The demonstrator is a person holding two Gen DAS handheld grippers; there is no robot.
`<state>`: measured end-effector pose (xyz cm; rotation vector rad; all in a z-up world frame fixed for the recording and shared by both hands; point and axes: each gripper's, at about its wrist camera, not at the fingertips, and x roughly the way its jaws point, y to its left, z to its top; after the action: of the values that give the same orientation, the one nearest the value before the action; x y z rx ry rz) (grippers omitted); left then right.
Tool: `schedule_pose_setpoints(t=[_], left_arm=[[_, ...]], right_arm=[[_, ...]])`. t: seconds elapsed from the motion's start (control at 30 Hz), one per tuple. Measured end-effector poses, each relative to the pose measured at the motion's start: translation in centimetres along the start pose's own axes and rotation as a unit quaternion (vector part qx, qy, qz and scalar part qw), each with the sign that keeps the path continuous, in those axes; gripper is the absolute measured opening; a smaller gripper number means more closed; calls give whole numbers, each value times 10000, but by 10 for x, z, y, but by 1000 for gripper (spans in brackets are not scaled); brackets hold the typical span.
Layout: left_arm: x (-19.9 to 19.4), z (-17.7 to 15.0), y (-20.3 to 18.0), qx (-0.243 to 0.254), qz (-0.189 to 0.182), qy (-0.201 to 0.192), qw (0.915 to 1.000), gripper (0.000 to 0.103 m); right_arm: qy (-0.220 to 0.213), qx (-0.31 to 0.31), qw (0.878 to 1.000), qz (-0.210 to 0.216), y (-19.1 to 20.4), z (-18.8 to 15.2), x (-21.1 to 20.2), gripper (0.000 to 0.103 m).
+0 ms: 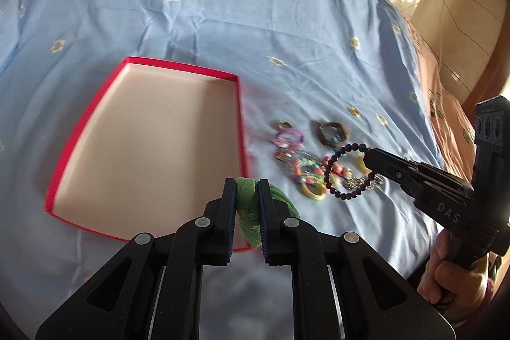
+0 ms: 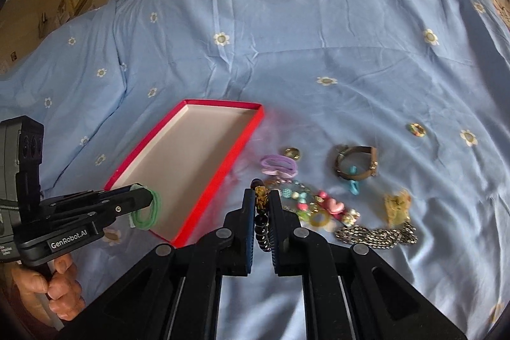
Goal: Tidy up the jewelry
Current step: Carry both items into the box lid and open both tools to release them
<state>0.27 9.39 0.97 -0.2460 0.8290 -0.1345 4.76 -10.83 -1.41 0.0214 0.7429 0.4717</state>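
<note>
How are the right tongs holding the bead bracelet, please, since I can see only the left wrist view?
Observer: The right tongs are shut on the bead bracelet at a gold-coloured charm strung among the dark beads. Your view shows only the dark loop.
Operator: Thank you. Is anything hidden behind those tongs from my side?
Observer: Yes. A gold-coloured ornament lies on the bedspread, just beyond the silver chain.
</note>
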Motion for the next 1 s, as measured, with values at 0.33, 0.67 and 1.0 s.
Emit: schedule_pose_setpoints(t=[0.33,0.67,1.0], left_arm=[[7,11,70,-395,529,3,9978,11],[45,7,117,-649,867,400,9933,11],[65,4,126,-630,1144,637,9894,13]], right_arm=[[236,-242,9948,963,69,28,60,7],[884,-344,9859,1378,105,22,135,7],[1243,-306,9854,1125,89,15,171,8]])
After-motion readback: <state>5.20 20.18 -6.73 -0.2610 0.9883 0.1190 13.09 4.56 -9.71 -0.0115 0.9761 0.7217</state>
